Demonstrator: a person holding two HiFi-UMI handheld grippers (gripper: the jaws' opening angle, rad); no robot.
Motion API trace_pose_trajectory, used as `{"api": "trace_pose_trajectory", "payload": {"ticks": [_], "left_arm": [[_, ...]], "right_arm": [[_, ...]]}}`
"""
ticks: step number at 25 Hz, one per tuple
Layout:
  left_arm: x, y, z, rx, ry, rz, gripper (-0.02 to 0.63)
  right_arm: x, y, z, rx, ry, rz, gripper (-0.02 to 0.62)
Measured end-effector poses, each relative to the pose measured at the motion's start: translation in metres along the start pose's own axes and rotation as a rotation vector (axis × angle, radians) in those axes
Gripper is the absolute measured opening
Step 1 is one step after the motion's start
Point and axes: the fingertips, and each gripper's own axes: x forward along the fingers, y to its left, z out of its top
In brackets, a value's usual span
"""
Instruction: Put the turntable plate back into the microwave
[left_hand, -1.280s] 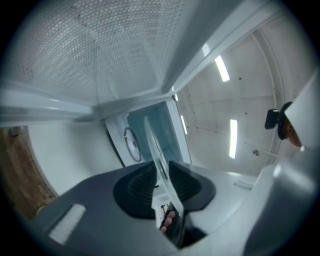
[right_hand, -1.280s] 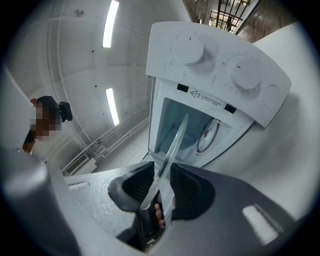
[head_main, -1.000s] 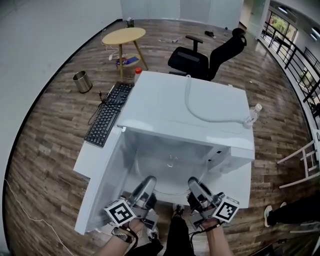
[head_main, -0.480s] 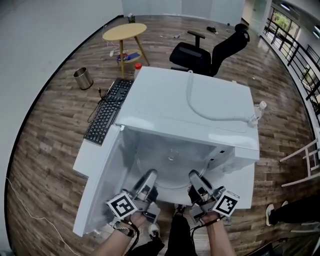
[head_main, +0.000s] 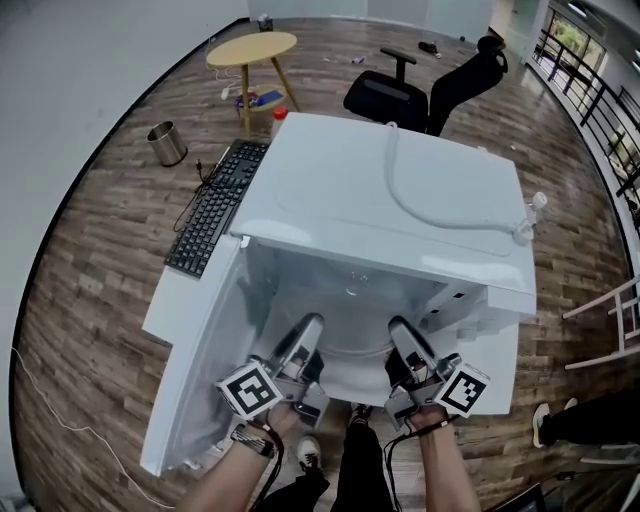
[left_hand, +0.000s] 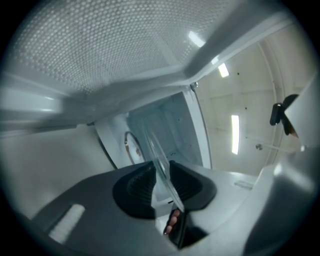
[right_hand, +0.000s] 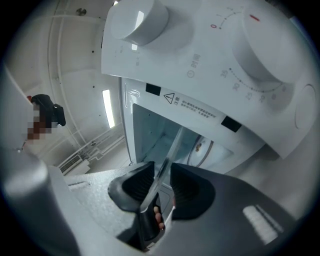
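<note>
Sliding the turntable plate (head_main: 352, 338) into the open microwave (head_main: 400, 190)

At the left the door (head_main: 190, 360) stands swung wide. The left tongs (head_main: 308, 330) are clamped on the plate's left rim and the right tongs (head_main: 402, 332) on its right rim, so the glass hangs between them at the cavity mouth, not yet seated. Insertion looks to be in hand; the next move calls for pushing deeper, lowering the plate centred onto its seat, then letting go. Against a second ago, the microwave fills more of the head view and both tongs reach further in, with the grip unchanged.
</note>
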Motion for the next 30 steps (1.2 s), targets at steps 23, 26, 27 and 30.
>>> {"api": "trace_pose_trajectory", "payload": {"ticks": [23,26,27,30], "left_arm": [[0.034,0.017,0.010,0.035,-0.002,0.019,0.110],[0.038,0.018,0.011,0.036,-0.003,0.017,0.111],[0.040,0.019,0.011,0.032,-0.005,0.011,0.112],[0.043,0.020,0.013,0.029,-0.013,0.005,0.114]], "right_arm": [[0.027,-0.027,0.022,-0.008,-0.032,-0.074,0.106],[0.029,-0.033,0.022,0.004,-0.036,-0.096,0.106],[0.029,-0.034,0.023,0.007,-0.040,-0.100,0.106],[0.032,-0.037,0.023,0.017,-0.056,-0.108,0.106]]}}
